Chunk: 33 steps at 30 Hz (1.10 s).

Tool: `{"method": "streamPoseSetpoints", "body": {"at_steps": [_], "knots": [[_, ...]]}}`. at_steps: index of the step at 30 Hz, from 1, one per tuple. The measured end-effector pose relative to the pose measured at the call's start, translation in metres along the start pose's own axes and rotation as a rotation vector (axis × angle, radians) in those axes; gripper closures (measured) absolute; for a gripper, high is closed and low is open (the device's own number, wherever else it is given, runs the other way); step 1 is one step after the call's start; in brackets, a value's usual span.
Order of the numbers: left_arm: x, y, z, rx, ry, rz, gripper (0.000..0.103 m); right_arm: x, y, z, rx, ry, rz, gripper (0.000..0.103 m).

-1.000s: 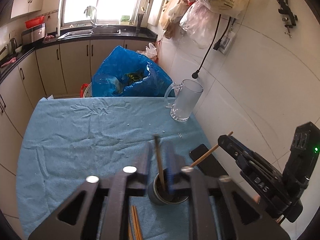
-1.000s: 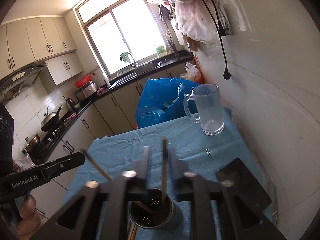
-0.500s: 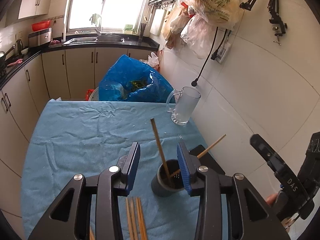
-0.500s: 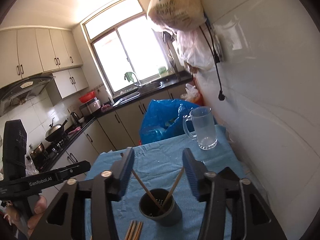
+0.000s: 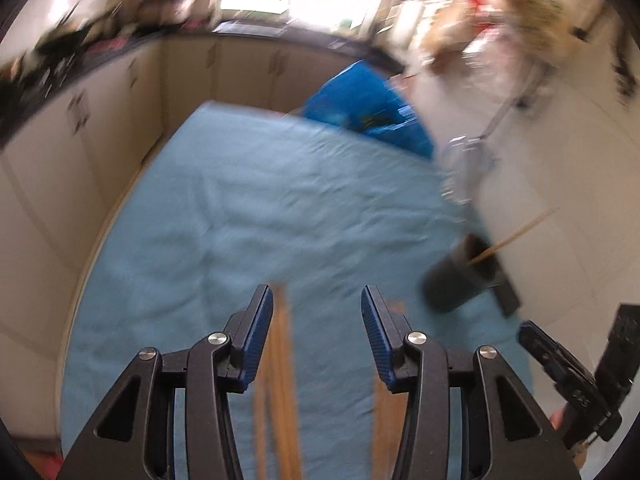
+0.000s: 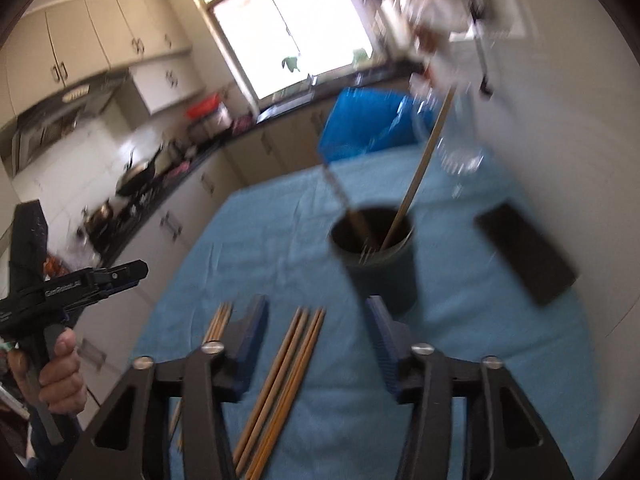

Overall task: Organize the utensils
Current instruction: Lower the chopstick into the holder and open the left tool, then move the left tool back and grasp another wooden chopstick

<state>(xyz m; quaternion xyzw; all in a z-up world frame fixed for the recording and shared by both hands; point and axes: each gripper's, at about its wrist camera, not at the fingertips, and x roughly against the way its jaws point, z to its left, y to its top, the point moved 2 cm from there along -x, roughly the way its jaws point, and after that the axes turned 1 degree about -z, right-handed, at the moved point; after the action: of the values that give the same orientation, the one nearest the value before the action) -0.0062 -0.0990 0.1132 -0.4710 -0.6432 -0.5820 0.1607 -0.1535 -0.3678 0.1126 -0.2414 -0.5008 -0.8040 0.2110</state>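
Observation:
A dark round utensil holder [image 6: 374,256] stands on the blue cloth [image 6: 256,248] with two chopsticks [image 6: 424,164] leaning in it; it also shows blurred in the left wrist view [image 5: 460,276]. Several loose wooden chopsticks [image 6: 284,376] lie on the cloth below my right gripper [image 6: 316,332], which is open and empty. My left gripper [image 5: 318,332] is open and empty above more loose chopsticks [image 5: 280,384]. The left gripper also shows at the left of the right wrist view [image 6: 80,284].
A glass mug [image 6: 456,148] stands beyond the holder by the white tiled wall. A black flat phone-like object [image 6: 524,252] lies right of the holder. A blue plastic bag [image 6: 368,120] sits past the table's far edge. Kitchen cabinets run along the left.
Both grippers have pulled back and swung left from the holder, jaws opened wider. The two chopsticks stay in the holder. Loose chopsticks now lie under both grippers. Views are motion-blurred.

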Motion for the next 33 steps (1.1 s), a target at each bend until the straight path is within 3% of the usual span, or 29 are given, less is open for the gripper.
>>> {"method": "streamPoseSetpoints", "body": {"at_steps": [2, 7, 17, 23, 28, 30, 33], "knots": [[-0.018, -0.012, 0.030, 0.059, 0.042, 0.057, 0.059, -0.013, -0.008, 0.003, -0.001, 0.017, 0.039, 0.058], [-0.055, -0.026, 0.068, 0.139, 0.050, 0.156, 0.060, -0.035, -0.024, 0.012, 0.005, 0.007, 0.109, 0.058], [-0.103, -0.028, 0.054, 0.086, 0.044, 0.242, 0.078, -0.037, -0.028, 0.007, -0.014, -0.037, 0.128, 0.058], [-0.109, -0.030, 0.043, 0.027, 0.099, 0.231, 0.081, -0.040, -0.028, 0.005, -0.025, -0.041, 0.139, 0.058], [-0.105, -0.030, 0.053, 0.041, 0.109, 0.220, 0.084, -0.040, -0.029, 0.007, -0.021, -0.041, 0.144, 0.058], [-0.104, -0.030, 0.059, 0.038, 0.176, 0.210, 0.090, -0.041, -0.029, 0.007, -0.020, -0.045, 0.145, 0.058], [-0.105, -0.028, 0.062, 0.044, 0.175, 0.195, 0.090, -0.046, -0.030, 0.006, -0.022, -0.051, 0.156, 0.058]]}}
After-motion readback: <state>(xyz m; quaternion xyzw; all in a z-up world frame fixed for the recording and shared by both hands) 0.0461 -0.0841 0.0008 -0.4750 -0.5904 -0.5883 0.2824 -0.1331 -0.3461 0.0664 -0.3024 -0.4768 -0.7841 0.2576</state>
